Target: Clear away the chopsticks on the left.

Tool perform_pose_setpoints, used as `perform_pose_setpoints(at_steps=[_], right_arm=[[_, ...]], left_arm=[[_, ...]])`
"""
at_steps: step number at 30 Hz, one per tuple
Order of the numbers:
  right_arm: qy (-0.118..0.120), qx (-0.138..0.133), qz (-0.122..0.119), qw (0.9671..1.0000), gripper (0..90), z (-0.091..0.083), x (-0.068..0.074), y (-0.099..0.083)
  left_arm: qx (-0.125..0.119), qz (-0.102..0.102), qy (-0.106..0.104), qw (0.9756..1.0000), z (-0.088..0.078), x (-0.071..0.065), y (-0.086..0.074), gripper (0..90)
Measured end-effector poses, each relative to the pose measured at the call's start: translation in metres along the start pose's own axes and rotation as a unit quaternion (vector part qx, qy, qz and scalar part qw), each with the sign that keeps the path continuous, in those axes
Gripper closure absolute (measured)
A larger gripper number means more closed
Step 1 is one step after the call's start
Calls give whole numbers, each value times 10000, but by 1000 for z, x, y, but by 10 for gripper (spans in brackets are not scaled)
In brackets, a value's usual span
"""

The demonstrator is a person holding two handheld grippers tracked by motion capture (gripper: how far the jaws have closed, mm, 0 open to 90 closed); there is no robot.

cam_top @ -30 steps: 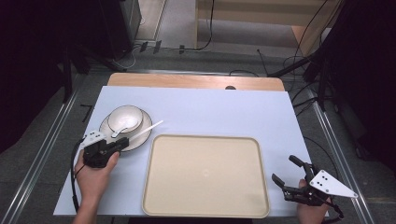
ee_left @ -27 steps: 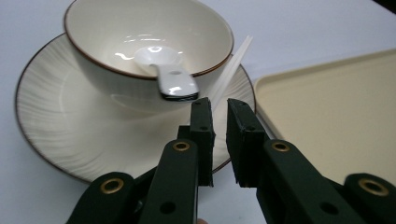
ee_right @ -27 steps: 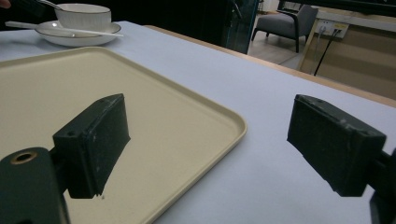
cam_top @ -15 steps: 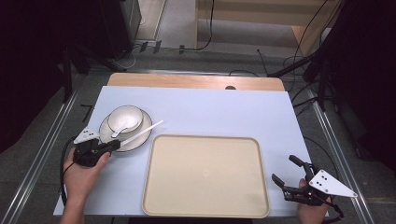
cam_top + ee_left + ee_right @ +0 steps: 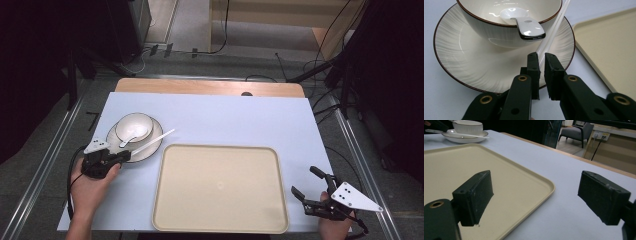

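Nearest, lower right of the high view: right tongs (image 5: 306, 192) spread wide, nothing between the jaws, parked over the bench (image 5: 240, 120) just right of the tray (image 5: 220, 187). Same in the right gripper view: tongs (image 5: 536, 197) gaping above bare bench and the tray corner (image 5: 499, 177). Idle, no part in the work yet.

Tray bare, nothing loaded. Likely the destination, judging from the layout; none of that done.

Left of the frame, mid-height: left tongs (image 5: 125, 156) at the near rim of the plate (image 5: 145, 150). Left gripper view: tongs (image 5: 541, 71) nearly closed, pinching the near end of the chopstick (image 5: 549, 42), a thin gap left beside it. Chopstick slanting across the plate, leaning against the bowl (image 5: 499, 37), far end pointing toward the upper right in the high view (image 5: 155, 139). Not lifted: resting on the plate.

Farther: bowl (image 5: 134, 127) sitting on the plate, spoon (image 5: 524, 21) inside, handle over the near rim.

Progress, as a judgement: grasp on the chopstick made, nothing moved. Left to do: lift, carry, set down, then probably spoon, bowl and plate.
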State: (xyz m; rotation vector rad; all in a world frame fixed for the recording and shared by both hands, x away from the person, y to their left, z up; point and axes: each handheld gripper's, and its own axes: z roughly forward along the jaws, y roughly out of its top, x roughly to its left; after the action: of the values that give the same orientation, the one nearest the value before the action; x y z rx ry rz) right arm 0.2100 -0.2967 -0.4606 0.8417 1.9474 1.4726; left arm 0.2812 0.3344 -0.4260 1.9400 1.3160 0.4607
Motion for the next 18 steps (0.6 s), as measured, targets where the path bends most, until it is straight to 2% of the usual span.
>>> perform_pose_setpoints(at_steps=[7, 18], right_arm=[[-3, 0, -1, 10000, 130, 0, 0, 0], [-21, -4, 14, 10000, 130, -1, 0, 0]], left_arm=[[16, -2, 79, 10000, 0, 1, 0, 813], [191, 130, 25, 9997, 8, -5, 0, 808]])
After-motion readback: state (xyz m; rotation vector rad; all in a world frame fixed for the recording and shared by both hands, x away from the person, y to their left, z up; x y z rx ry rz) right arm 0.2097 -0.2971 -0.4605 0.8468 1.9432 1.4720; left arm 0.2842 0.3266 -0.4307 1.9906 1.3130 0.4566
